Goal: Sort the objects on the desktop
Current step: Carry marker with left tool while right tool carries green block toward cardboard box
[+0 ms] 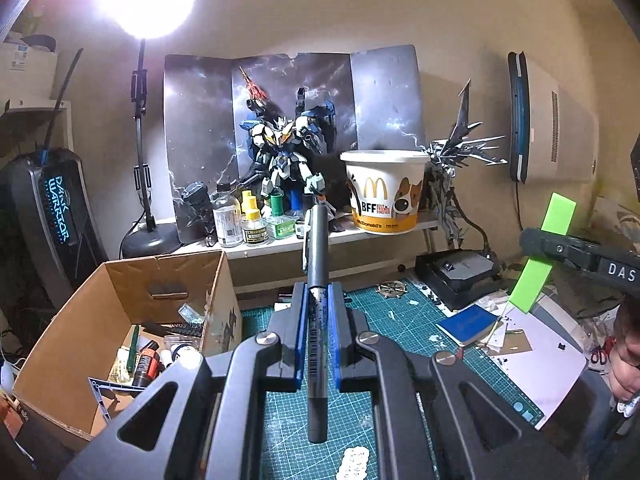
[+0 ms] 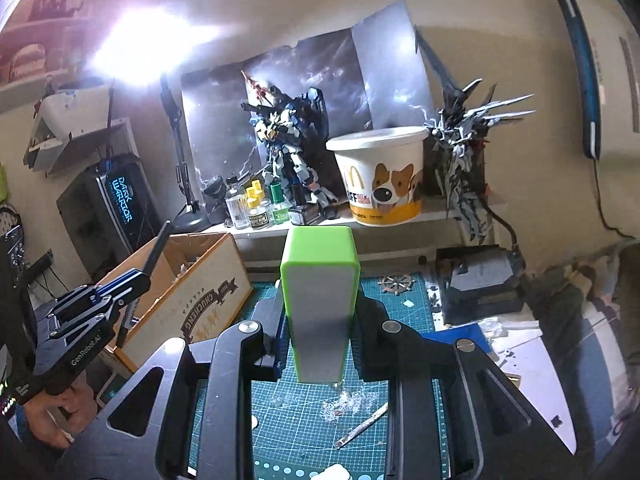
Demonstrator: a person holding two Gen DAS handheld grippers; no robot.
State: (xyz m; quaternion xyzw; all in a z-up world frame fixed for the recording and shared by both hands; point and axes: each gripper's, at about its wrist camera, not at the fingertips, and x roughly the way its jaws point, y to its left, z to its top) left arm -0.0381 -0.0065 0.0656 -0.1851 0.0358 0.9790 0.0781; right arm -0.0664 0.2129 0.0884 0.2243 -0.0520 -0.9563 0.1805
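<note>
My left gripper (image 1: pixel 318 296) is shut on a dark grey pen (image 1: pixel 318 248) that points forward and up, held above the green cutting mat (image 1: pixel 400 344). My right gripper (image 2: pixel 320 300) is shut on a green and white block (image 2: pixel 320 280), held upright above the mat (image 2: pixel 320 420). In the left wrist view the right gripper (image 1: pixel 580 256) with the green block (image 1: pixel 544 256) shows at the right. In the right wrist view the left gripper (image 2: pixel 108 292) with the pen (image 2: pixel 158 248) shows at the left, over the cardboard box (image 2: pixel 200 292).
An open cardboard box (image 1: pixel 120 320) with several small items stands left of the mat. A shelf behind holds bottles (image 1: pixel 240 220), a robot model (image 1: pixel 288 152) and a McDonald's bucket (image 1: pixel 386 192). A blue notebook (image 1: pixel 468 324), a white tablet (image 1: pixel 548 360) and a craft knife (image 2: pixel 360 426) lie nearby.
</note>
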